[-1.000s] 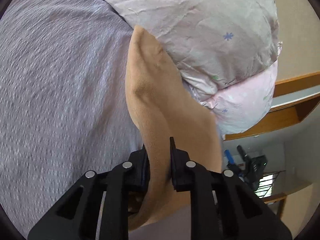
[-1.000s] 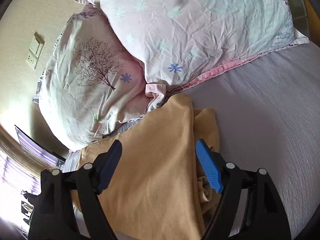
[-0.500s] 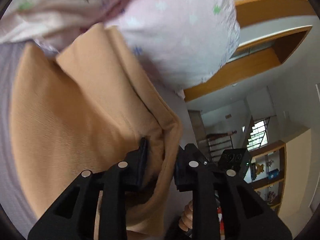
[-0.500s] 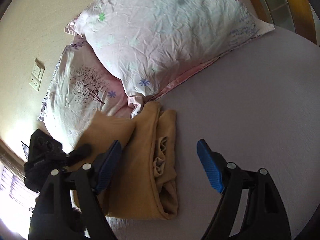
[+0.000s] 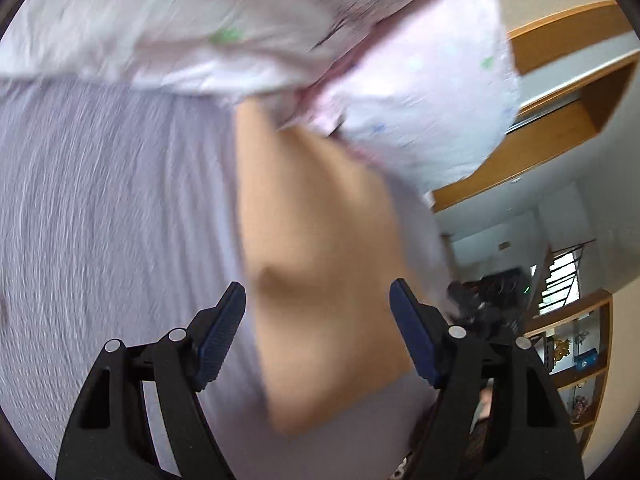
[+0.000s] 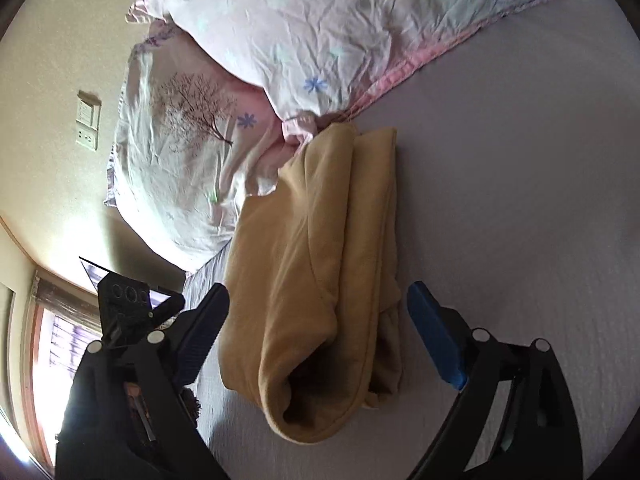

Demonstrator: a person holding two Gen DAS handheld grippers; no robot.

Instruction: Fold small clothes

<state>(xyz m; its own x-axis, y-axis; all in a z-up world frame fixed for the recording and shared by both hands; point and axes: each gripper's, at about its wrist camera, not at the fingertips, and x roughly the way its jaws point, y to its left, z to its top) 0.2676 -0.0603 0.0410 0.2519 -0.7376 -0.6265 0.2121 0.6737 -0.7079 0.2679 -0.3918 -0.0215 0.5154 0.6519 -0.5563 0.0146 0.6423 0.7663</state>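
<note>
A tan garment (image 6: 320, 264) lies folded in a long bundle on the lilac bed sheet (image 6: 520, 184), its far end touching the pillows. It also shows blurred in the left wrist view (image 5: 316, 264). My left gripper (image 5: 318, 336) is open just above the garment, holding nothing. My right gripper (image 6: 318, 340) is open with its fingers to either side of the bundle's near end, not touching it. The left gripper's black body (image 6: 128, 304) shows at the left in the right wrist view.
Two pale floral pillows (image 6: 320, 28) (image 6: 184, 148) lie at the head of the bed against a cream wall with a switch plate (image 6: 88, 124). The sheet (image 5: 112, 220) spreads left. Wooden shelves (image 5: 576, 356) and a window stand beyond the bed edge.
My left gripper has opened and let go of the garment's flap, which now lies folded over the bundle. My right gripper has come in closer over the bundle's near end.
</note>
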